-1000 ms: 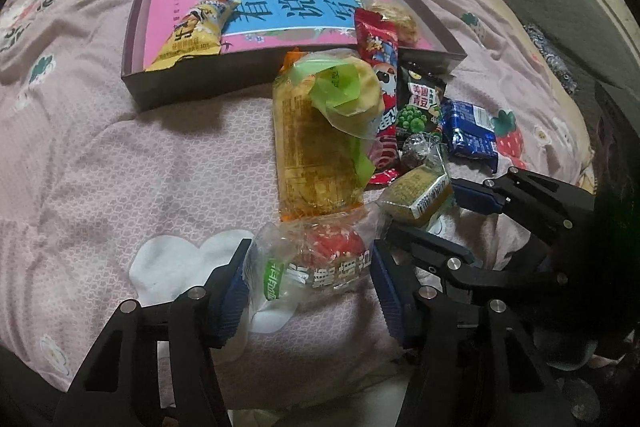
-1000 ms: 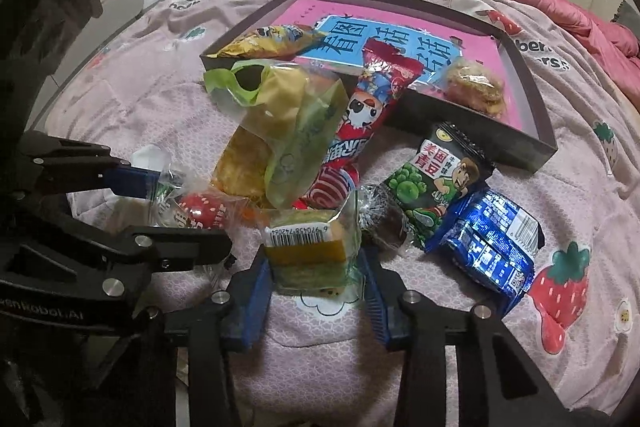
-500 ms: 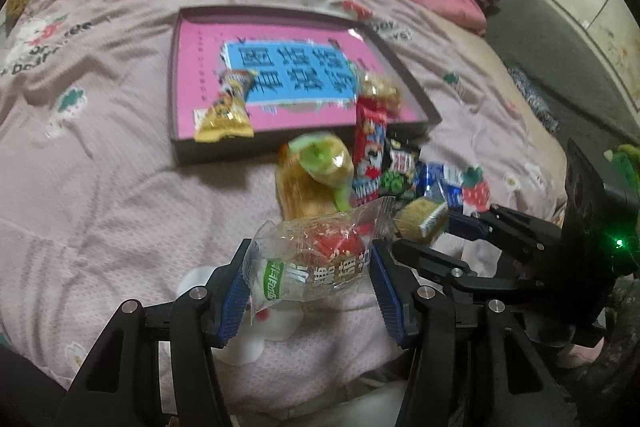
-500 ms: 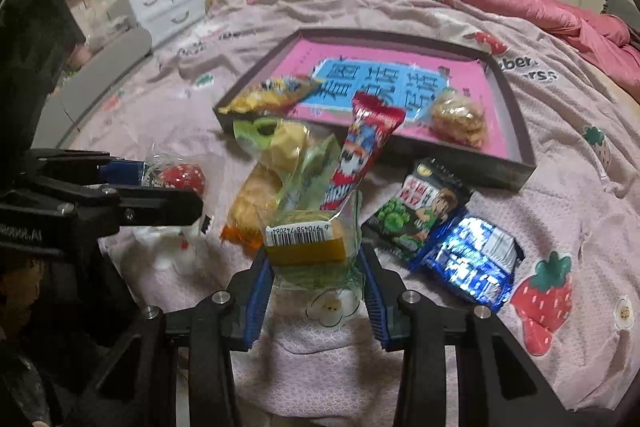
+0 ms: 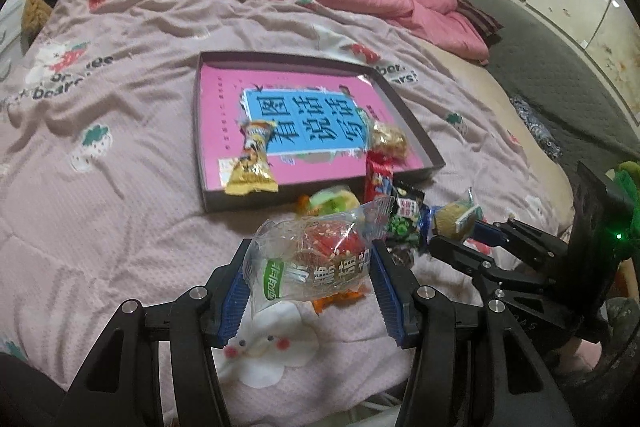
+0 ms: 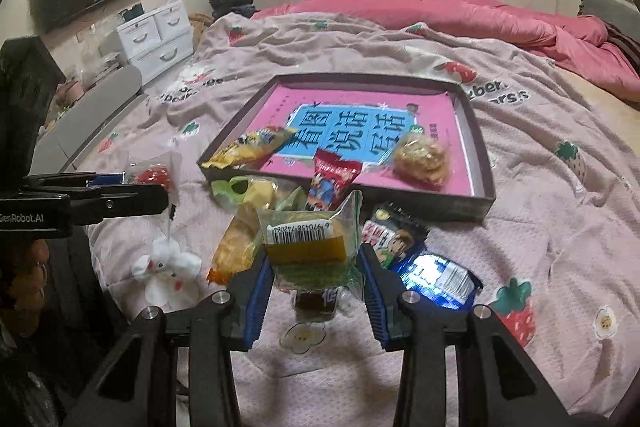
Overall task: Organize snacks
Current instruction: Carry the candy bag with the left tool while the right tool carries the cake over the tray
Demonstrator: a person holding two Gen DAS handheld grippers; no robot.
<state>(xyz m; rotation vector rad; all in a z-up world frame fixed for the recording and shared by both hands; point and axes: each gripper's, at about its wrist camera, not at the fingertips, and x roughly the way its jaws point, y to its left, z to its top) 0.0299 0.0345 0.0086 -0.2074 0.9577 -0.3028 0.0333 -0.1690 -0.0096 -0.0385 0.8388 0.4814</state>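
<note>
Both grippers are gripping snacks above the bed: the left gripper (image 5: 312, 279) is clamping a clear packet (image 5: 316, 255) of red candy printed with Chinese characters, while the right gripper (image 6: 316, 279) is pinching a barcoded yellow-green cake packet (image 6: 308, 239). Beyond them, a shallow dark tray (image 6: 476, 143) is sitting on the strawberry-print quilt (image 6: 560, 203), lined with a pink sheet carrying large Chinese characters on blue. "GenRobot.AI" is showing on the left tool.

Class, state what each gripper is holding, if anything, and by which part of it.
The left gripper clamps the clear red-snack packet by its two ends. The right gripper clamps the barcoded yellow-green cake packet across its sides.
</note>
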